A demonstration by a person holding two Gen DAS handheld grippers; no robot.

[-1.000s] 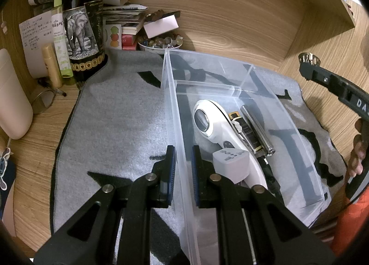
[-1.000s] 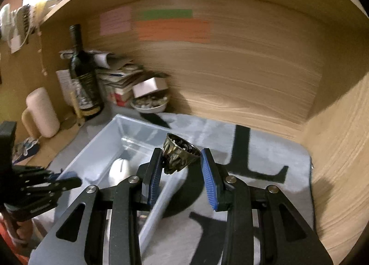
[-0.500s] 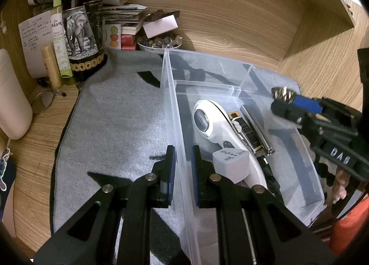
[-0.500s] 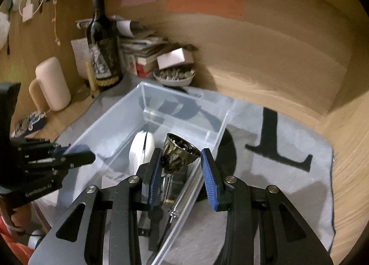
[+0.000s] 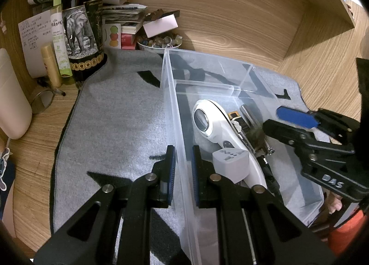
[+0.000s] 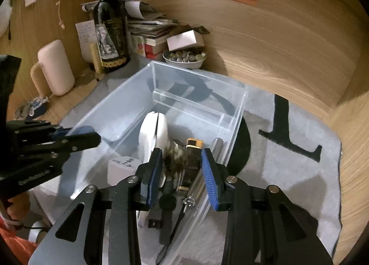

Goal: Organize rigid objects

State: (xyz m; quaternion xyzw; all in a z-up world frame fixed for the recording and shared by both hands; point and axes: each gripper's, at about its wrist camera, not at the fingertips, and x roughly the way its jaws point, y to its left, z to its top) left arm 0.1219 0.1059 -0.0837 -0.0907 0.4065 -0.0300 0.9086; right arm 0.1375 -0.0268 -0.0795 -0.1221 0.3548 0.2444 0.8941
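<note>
**Mia:** While the left tool [image 5: 183, 163] is closed tight on the side wall of the clear box [image 5: 207, 62], what is the right tool [image 6: 182, 172] doing?

**Ben:** It hangs over the box, pointing down into it. Its jaws have just been opening, and the small brown-gold thing [image 6: 176, 159] is between them. That thing looks blurry, so I think it is dropping out. The blue sides do not seem to squeeze it now.

**Mia:** Where will it land?

**Ben:** In the big part of the box, I guess, right by the white gadget [image 5: 214, 124], the grey plug [image 5: 230, 163] and the metal stick [image 5: 251, 115]. The box sits on the grey mat [image 5: 115, 126] on the wooden surface [image 5: 34, 149].

**Mia:** So which step is this?

**Ben:** The letting-go step, I think. One more thing goes in with the others.

**Mia:** And next?

**Ben:** The right tool should lift straight up with its jaws wide, so it does not bump the box wall or drag anything out. The left tool should hold the box steady until then.
</note>
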